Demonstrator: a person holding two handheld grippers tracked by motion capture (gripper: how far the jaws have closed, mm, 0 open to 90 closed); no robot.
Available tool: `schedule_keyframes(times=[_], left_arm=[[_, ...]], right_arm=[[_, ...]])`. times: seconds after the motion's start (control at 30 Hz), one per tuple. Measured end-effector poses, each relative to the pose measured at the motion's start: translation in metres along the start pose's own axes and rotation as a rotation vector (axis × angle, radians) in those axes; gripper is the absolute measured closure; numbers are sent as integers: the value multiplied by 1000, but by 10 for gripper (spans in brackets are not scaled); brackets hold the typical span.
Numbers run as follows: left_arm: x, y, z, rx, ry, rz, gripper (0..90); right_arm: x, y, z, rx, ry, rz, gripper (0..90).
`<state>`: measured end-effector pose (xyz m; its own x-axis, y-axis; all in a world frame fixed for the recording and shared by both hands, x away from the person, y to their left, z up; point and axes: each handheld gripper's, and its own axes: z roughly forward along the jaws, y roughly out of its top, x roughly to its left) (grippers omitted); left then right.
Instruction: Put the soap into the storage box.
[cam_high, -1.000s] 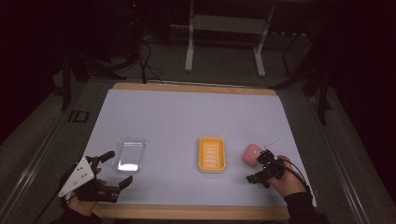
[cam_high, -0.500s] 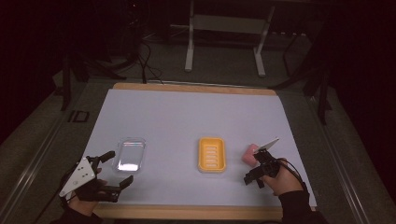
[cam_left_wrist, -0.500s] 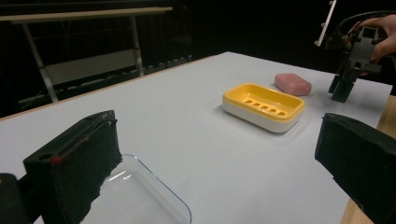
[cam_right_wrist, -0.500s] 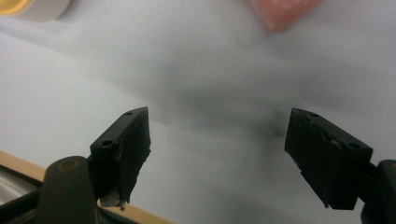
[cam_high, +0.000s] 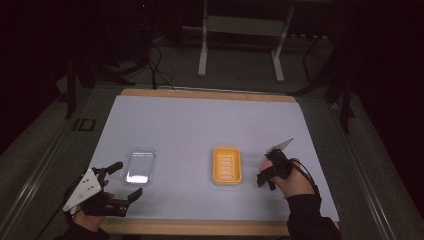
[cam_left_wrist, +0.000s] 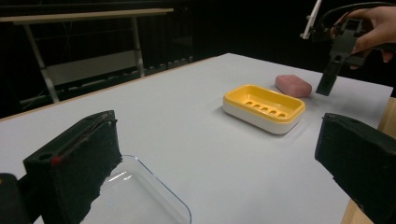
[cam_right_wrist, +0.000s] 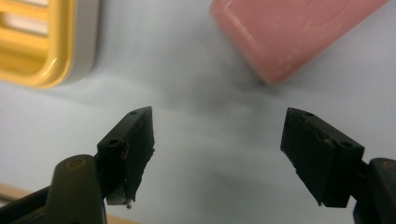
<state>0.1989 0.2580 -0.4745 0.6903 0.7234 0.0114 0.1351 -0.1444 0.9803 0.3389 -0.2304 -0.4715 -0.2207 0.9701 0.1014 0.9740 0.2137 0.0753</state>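
Both jaws closing, empty, above soap (cam_right_wrist: 299, 32).

Dark room, grey floor (cam_high: 60, 145), metal stand (cam_high: 240, 30)

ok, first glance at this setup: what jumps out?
The yellow soap dish pops first, bright against the pale table near its front middle. Just beside it, on its right in the left gripper view, lies a pink soap bar, flat on the table, with the right gripper poised above it, jaws apart with nothing between them, having just been closing. At front left, a clear plastic lid lies by the open left gripper.
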Motion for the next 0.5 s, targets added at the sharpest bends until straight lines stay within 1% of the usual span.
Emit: schedule_keyframes(times=[0.03, 0.07, 0.13, 0.17, 0.2, 0.23, 0.27, 0.33, 0.37, 0.4, 0.43, 0.47, 0.5], left_arm=[[0, 0, 0, 1, 0, 0, 4], [0, 0, 0, 1, 0, 0, 4], [0, 0, 0, 1, 0, -1, 4], [0, 0, 0, 3, -1, 2, 4], [0, 0, 0, 4, 0, 2, 4], [0, 0, 0, 3, 0, 1, 4], [0, 0, 0, 4, 1, 2, 4], [0, 0, 0, 7, 1, 4, 4], [0, 0, 0, 7, 1, 3, 4], [0, 0, 1, 7, 2, 2, 4], [0, 0, 1, 8, 1, 4, 4], [0, 0, 1, 9, 1, 4, 4], [0, 0, 1, 9, 0, 4, 4]], right_arm=[[1, 2, 0, 0, -22, 7, 241], [1, 4, 0, 16, -48, 13, 239], [1, 7, 1, 28, -65, 34, 231], [1, 7, 1, 28, -65, 34, 231], [1, 11, 1, 24, -65, 48, 227], [1, 13, 1, 17, -53, 55, 213], [0, 17, 1, 6, -44, 73, 201], [-2, 21, 0, -10, -35, 90, 183], [-2, 21, 0, -10, -35, 90, 183], [-4, 25, 0, -30, -22, 94, 151], [-4, 25, 0, -30, -22, 94, 151], [-4, 27, -1, -43, -24, 101, 121], [-6, 29, -1, -61, -33, 99, 116]])
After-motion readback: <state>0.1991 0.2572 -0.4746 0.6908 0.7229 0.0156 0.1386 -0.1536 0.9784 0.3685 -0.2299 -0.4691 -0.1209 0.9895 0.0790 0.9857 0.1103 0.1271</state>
